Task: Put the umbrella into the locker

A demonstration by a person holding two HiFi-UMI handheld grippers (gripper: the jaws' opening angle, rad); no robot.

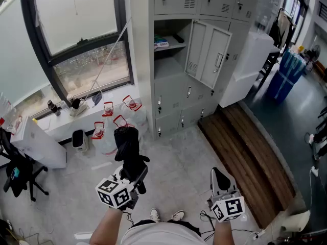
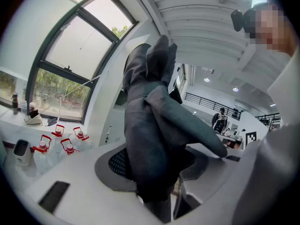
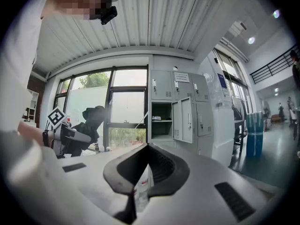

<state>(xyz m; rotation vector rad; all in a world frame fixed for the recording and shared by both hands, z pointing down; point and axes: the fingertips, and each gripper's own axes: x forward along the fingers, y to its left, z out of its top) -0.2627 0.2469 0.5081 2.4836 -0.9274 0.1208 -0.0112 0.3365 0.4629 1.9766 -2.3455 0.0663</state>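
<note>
No writing can be read anywhere. A white paper notice (image 3: 183,77) is stuck on one upper locker door, but its print is too small to make out. The only other marks are the square black-and-white patterns on the two marker cubes (image 1: 115,193), one on each gripper.

There is one umbrella (image 1: 127,149) – black, folded, its soft matte fabric bunched in loose folds. It stands roughly upright in the left gripper (image 1: 135,173), whose jaws are spread wide around the bundle and pressed into the cloth. The umbrella is well apart from the locker (image 1: 168,96), out over the pale stone-like floor (image 1: 179,162). The right gripper (image 1: 219,173) holds nothing. Its dark ribbed jaw tips meet at a point and it is level.

The locker is a bank of grey sheet-metal compartments with small louvred vents and slim handles. One door (image 1: 208,55) hangs open – the compartment behind it (image 1: 171,60) has a shelf with a few small items on it.

Four clear water jugs (image 1: 108,111) with red handles stand on the floor below the dark-framed window (image 1: 76,40), beside the locker. A platform of dark wooden slats (image 1: 250,152) runs along the floor at the right.
</note>
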